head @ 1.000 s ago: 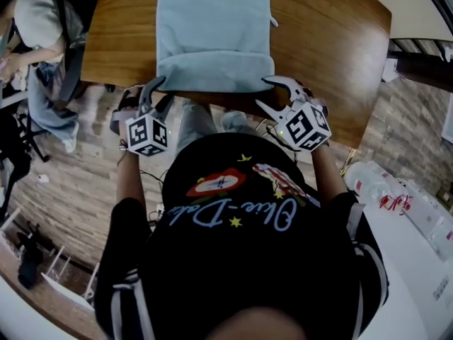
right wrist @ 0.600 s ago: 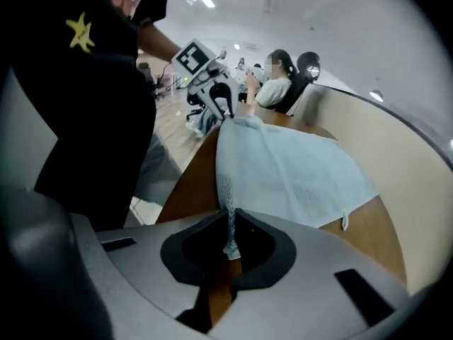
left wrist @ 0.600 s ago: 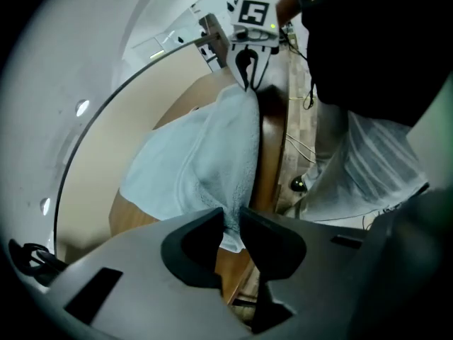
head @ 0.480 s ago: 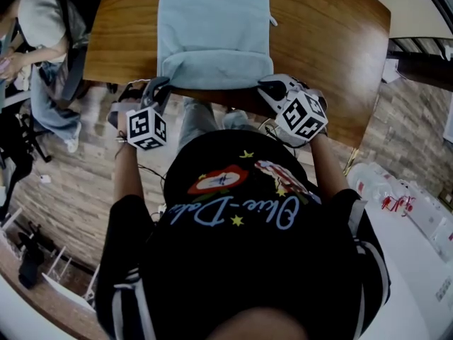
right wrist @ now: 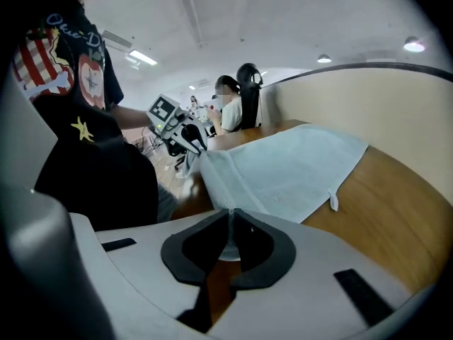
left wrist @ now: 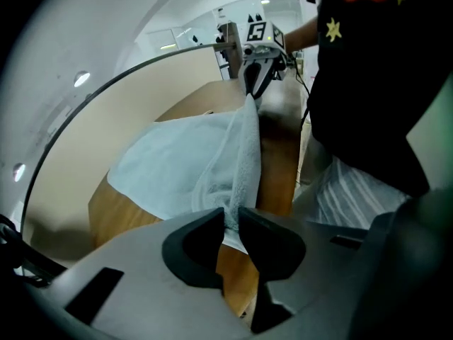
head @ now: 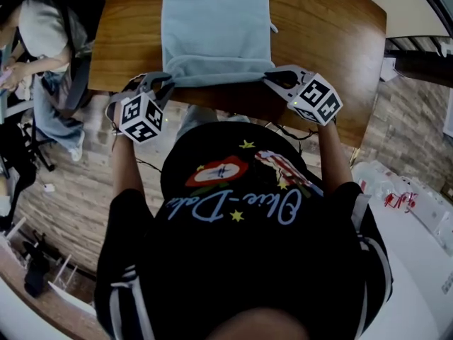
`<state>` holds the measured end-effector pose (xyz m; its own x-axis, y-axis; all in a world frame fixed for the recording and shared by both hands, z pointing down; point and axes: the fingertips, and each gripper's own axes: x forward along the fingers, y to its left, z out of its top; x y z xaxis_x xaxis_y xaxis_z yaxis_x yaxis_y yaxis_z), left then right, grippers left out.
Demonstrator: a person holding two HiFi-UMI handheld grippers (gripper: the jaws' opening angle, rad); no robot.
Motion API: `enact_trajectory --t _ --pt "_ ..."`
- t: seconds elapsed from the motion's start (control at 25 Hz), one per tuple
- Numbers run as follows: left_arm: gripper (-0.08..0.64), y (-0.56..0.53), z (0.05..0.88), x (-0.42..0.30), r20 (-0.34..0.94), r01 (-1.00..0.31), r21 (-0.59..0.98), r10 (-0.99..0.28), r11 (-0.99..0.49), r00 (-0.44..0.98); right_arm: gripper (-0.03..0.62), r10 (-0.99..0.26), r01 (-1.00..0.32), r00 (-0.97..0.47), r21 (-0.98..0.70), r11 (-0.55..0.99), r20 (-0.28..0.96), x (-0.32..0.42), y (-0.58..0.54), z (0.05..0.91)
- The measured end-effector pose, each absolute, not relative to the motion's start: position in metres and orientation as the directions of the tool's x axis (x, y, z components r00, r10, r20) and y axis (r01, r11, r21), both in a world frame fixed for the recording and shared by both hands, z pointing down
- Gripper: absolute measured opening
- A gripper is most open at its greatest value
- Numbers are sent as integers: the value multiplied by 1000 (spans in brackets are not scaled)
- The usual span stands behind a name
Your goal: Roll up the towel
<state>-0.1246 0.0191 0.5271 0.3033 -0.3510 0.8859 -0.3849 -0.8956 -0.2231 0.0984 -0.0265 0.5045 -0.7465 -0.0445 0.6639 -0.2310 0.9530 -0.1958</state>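
Note:
A light blue towel (head: 216, 27) lies lengthwise on the wooden table (head: 325, 41), its near end folded over into a thick band. My left gripper (head: 161, 82) has just closed and is shut on the band's near left corner; in the left gripper view the cloth (left wrist: 184, 168) is pinched between the dark pads (left wrist: 205, 250). My right gripper (head: 274, 76) has also just closed and is shut on the near right corner, where a thin edge of towel (right wrist: 290, 168) runs between its pads (right wrist: 251, 243). The near edge hangs taut between the two grippers.
The table's near edge (head: 233, 101) lies just under the grippers, with my body right behind it. A person (head: 42, 27) sits at the far left. A white surface with plastic bottles (head: 396, 197) stands at the right. A small loop tag (right wrist: 333, 202) sticks out of the towel's right side.
Both grippers stood open beside the towel's near corners, then shut on them. They have moved a little away from me, and the near band is now pulled taut between them.

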Motion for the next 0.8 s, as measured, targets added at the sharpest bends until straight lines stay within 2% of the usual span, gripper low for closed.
enact_trajectory --t 0.32,0.44,0.64,0.8 --pt "63 -4 523 -130 900 -426 65 -131 -903 415 20 -176 -345 -702 -114 932 690 91 -76 494" --pt "63 -18 523 -132 902 -437 114 -91 -892 423 20 -220 -376 -658 -61 924 720 89 -90 503" --pt "64 -56 529 -137 898 -484 33 -187 -874 399 20 -285 -416 -574 26 909 768 89 -105 516" --pt "64 -83 535 -142 879 -506 -146 -346 -850 329 21 -327 -435 -500 94 896 802 93 -113 531"
